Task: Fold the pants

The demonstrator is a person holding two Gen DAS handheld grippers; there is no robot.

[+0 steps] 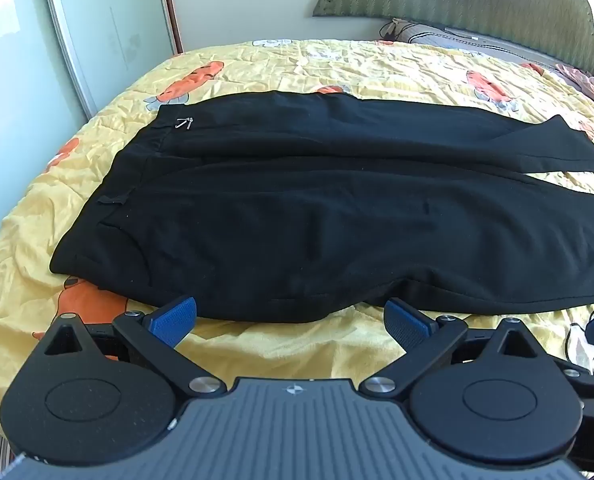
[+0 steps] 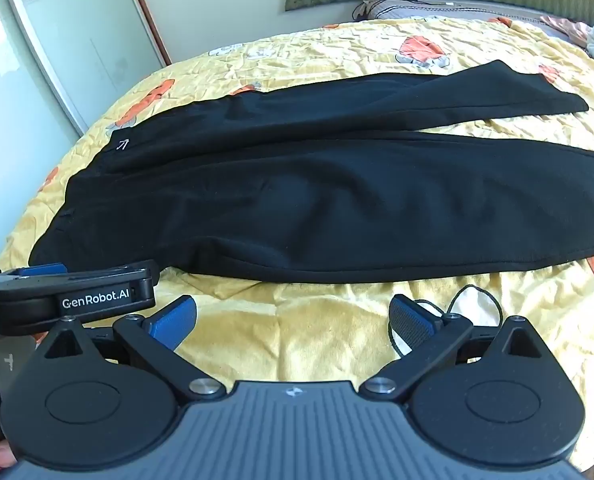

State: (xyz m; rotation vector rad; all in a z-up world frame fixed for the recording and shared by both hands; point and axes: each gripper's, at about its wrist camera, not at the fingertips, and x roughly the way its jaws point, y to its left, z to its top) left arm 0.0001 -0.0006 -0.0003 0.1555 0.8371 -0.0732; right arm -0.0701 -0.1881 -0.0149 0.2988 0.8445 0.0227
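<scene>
Left wrist: pants (image 1: 317,208) cuffs cropped.

Black pants (image 1: 317,216): matt, soft knit cloth, lightly rumpled. Yellow bedspread (image 1: 337,64): thin printed cloth, heavily creased. Left gripper (image 1: 289,322) and right gripper (image 2: 293,322): matt black plastic with bright metal pivot screws; fingers (image 1: 175,320) faced with ribbed blue pads.

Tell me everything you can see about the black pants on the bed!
The black pants look like soft, matte fabric. They lie flat and unfolded on the yellow bedspread, waistband to the left, both legs stretching right and splitting apart. A small silver mark sits near the waistband. Neither gripper touches them.
</scene>
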